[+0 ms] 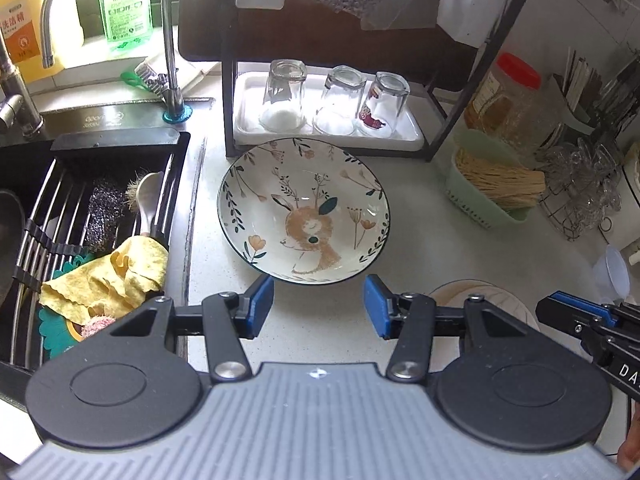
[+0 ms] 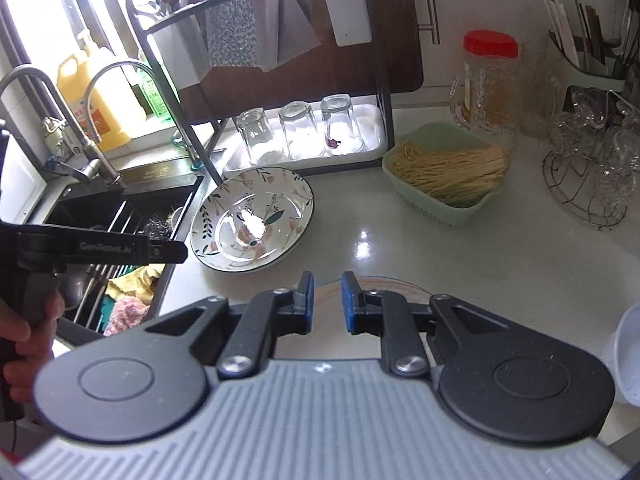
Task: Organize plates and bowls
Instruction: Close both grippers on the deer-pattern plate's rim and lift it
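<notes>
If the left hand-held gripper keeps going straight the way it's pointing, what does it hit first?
Most likely the near rim of the deer-pattern bowl, which sits just ahead of the left hand-held gripper with bare countertop between; depth is uncertain.

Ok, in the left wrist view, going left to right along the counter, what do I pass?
Yellow cloth in the sink → deer-pattern bowl → green basket of noodles → wire rack of glassware.

Both cams sit on grippers, looking fwd and steeply down along the fingers at the countertop (image 1: 320,320), close up. Left view faces the deer bowl (image 1: 303,210) head-on; right view sees it from the right (image 2: 252,224). Shared: bowl, glasses (image 1: 334,100), sink (image 1: 80,200), noodle basket (image 2: 444,176).
</notes>
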